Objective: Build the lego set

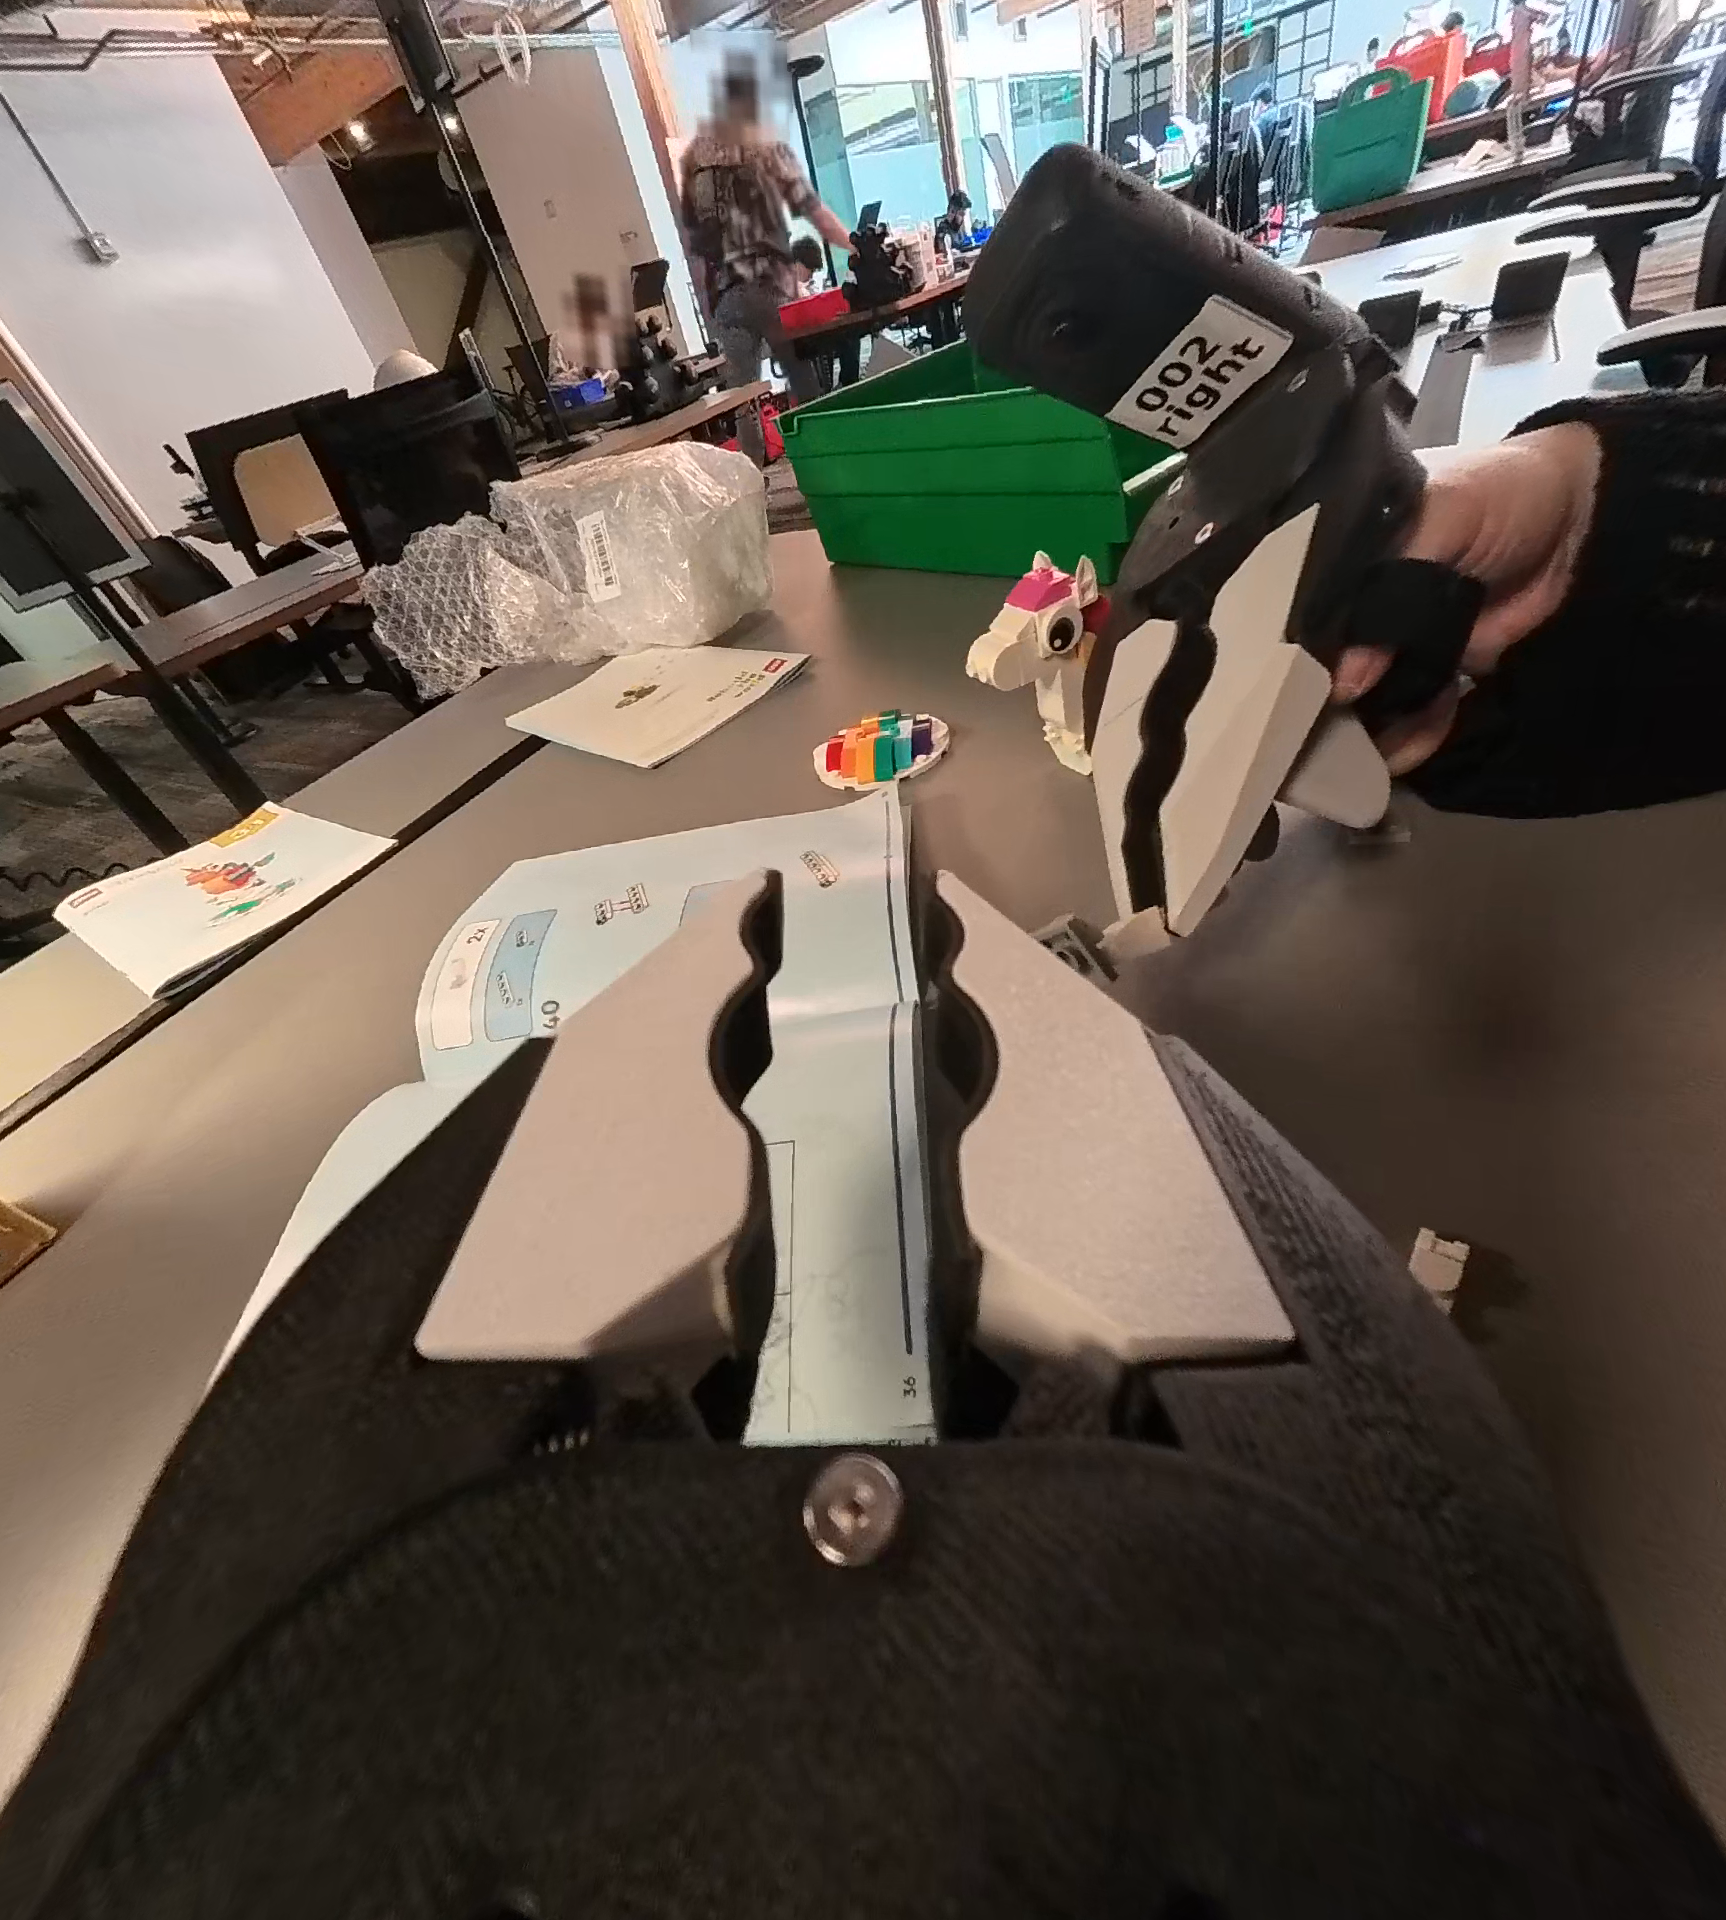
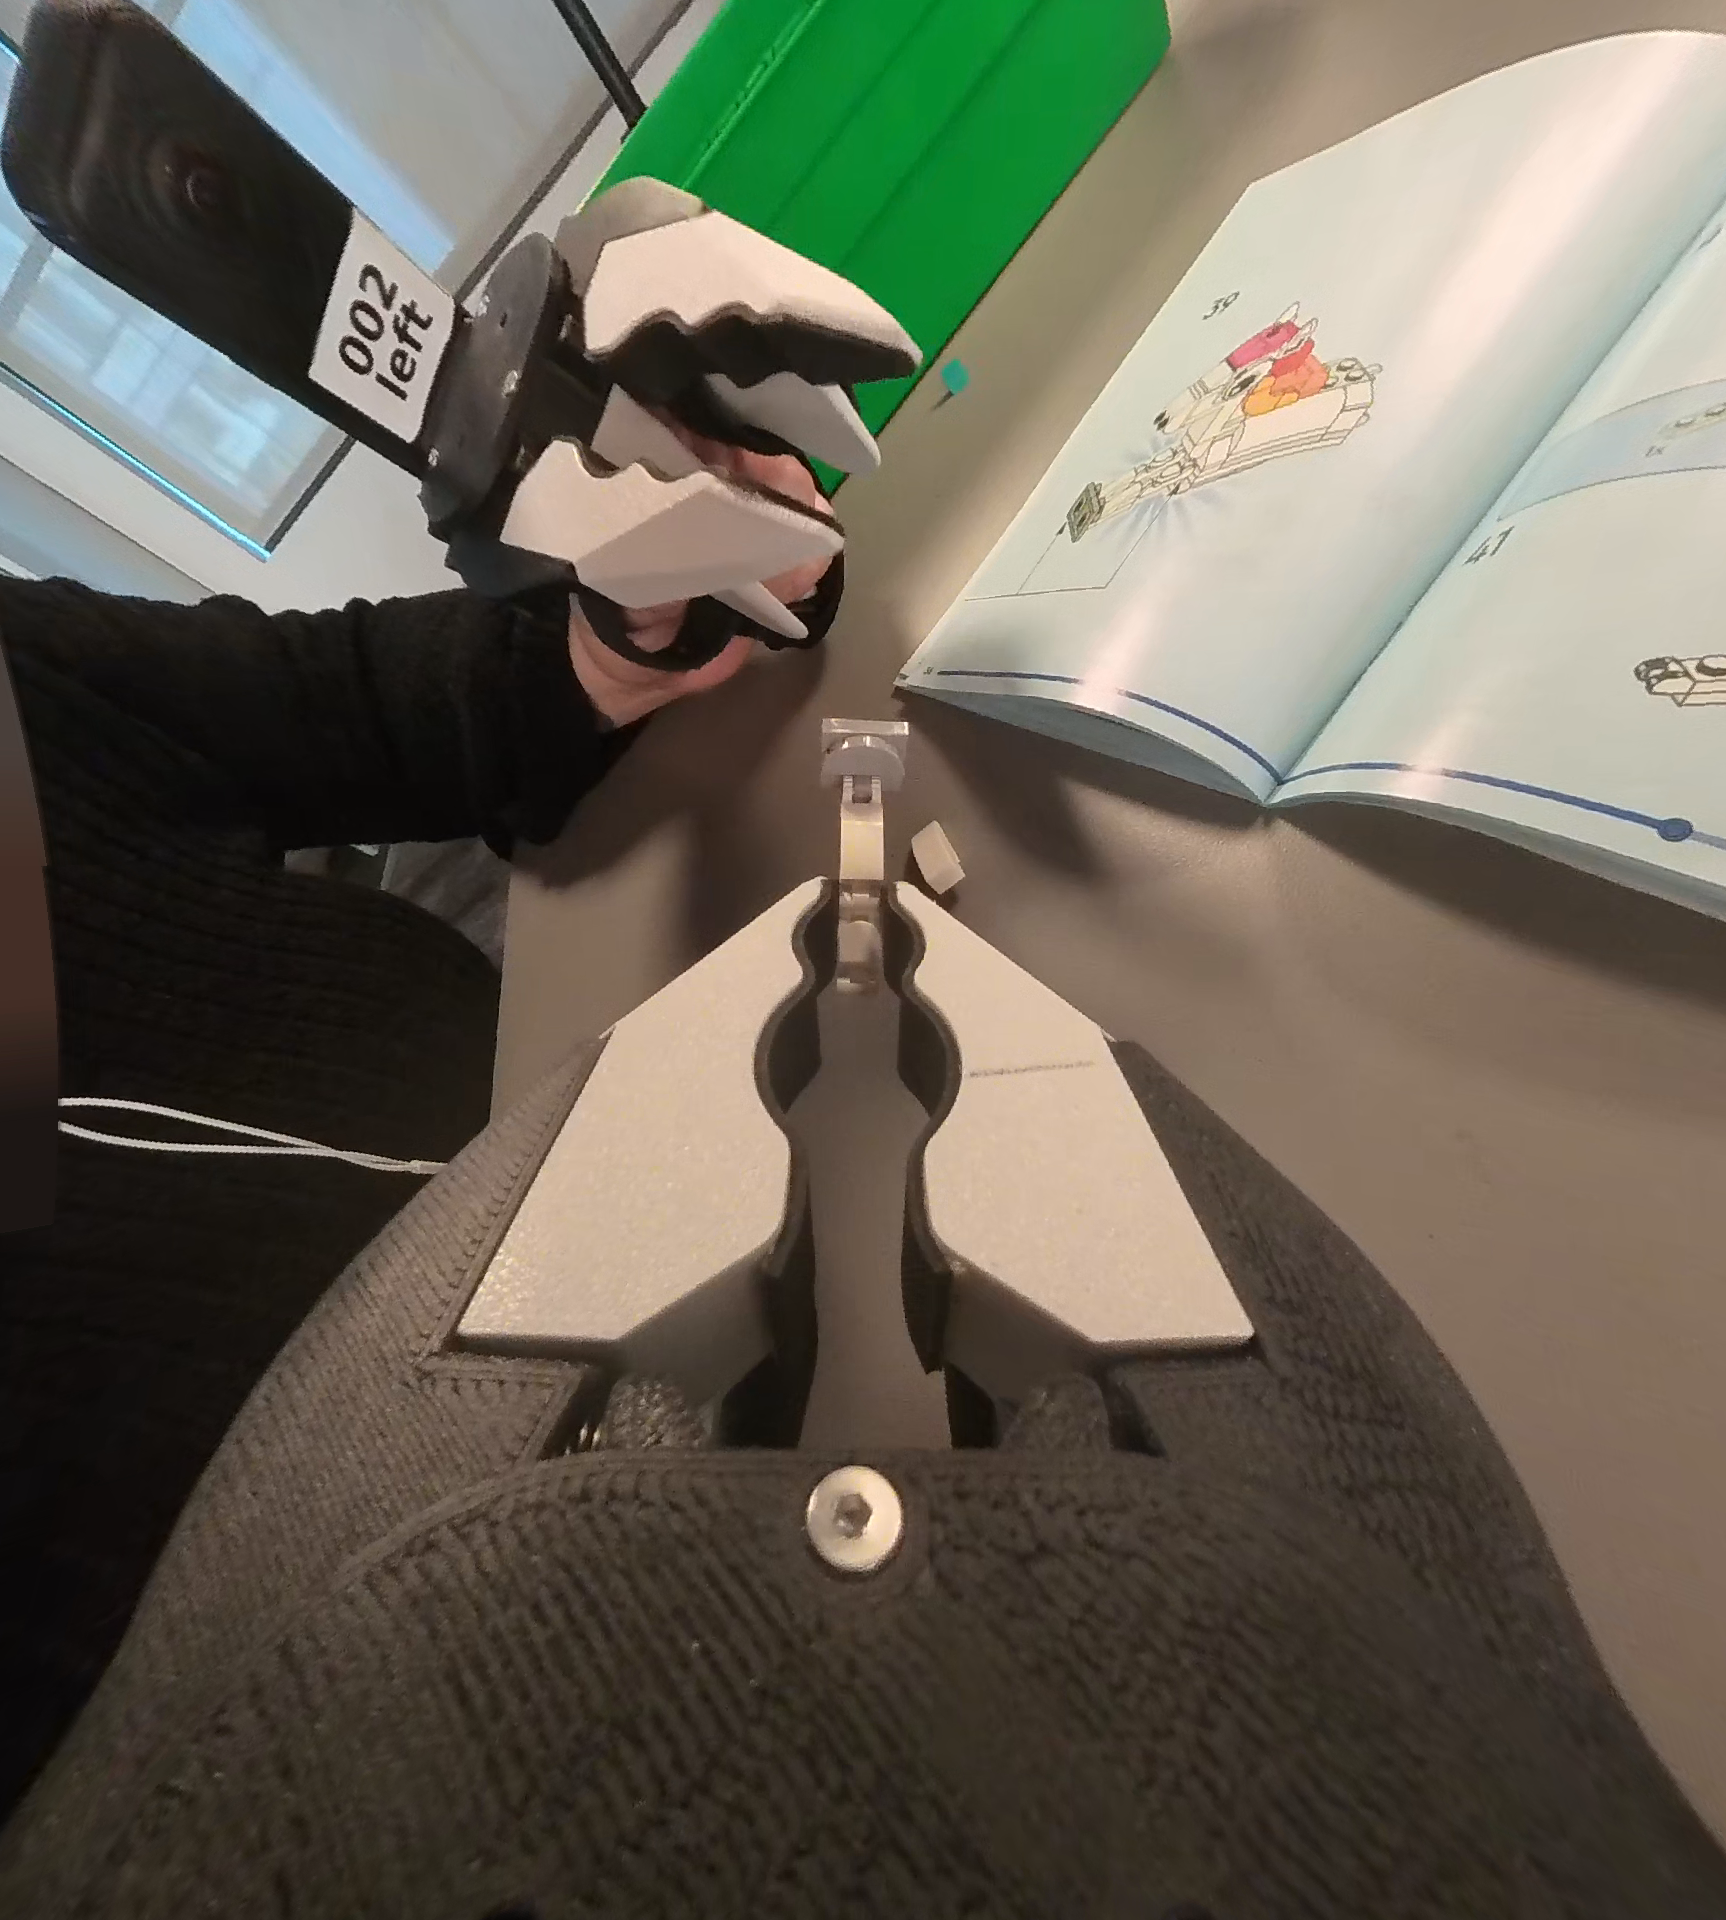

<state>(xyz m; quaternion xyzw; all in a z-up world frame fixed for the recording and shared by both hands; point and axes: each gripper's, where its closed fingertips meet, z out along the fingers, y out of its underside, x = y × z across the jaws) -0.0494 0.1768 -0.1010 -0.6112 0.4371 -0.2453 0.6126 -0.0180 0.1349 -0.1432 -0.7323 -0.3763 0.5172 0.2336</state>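
My right gripper is shut on a small white-and-grey lego piece, holding it upright with its grey end on the table. In the left wrist view the right gripper points down, with the piece at its tips. My left gripper is open and empty over the open instruction booklet. It also shows in the right wrist view, raised off the table. A partly built white unicorn stands behind the right gripper. A white plate with rainbow bricks lies beside it.
A loose white piece lies next to the held one; another lies at the right. A green bin, a bubble-wrap bundle and two closed booklets sit farther back. The open booklet lies right of the right gripper. There is about 7 cm between the tips of the two grippers. Between my right fingertips and the partly built white unicorn there is roughly 12 cm.
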